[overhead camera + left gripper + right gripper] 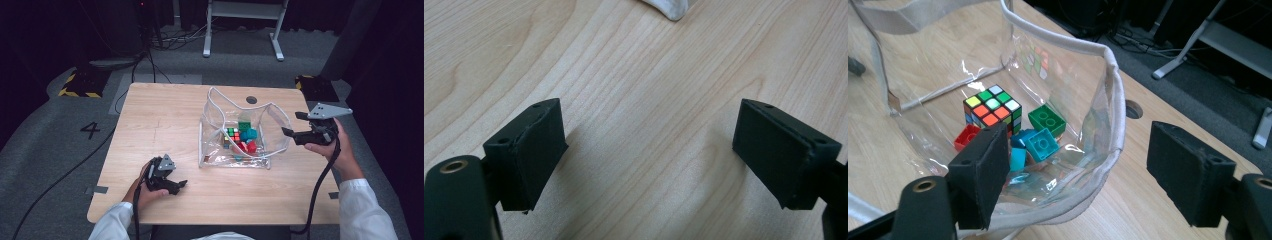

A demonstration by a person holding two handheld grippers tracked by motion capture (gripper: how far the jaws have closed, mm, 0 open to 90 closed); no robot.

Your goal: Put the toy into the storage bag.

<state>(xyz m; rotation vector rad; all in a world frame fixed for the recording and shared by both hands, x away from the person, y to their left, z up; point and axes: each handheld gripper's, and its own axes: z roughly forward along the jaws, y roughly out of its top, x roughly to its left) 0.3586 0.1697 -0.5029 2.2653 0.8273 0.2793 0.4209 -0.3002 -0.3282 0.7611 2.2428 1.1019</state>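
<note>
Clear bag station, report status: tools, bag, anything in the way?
Left tool open, empty, low over table. Right tool open at clear bag rim. Cube, bricks inside. Nothing obstructing.

Light wood table with round grommet hole near far edge, grey carpet floor marked "4", white desk frame beyond, black cables, yellow-black hazard tape.

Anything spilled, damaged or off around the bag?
Nothing stands out. The clear bag stands open on the table, with the puzzle cube and bricks inside. Both grippers, left and right, are open and empty.
</note>
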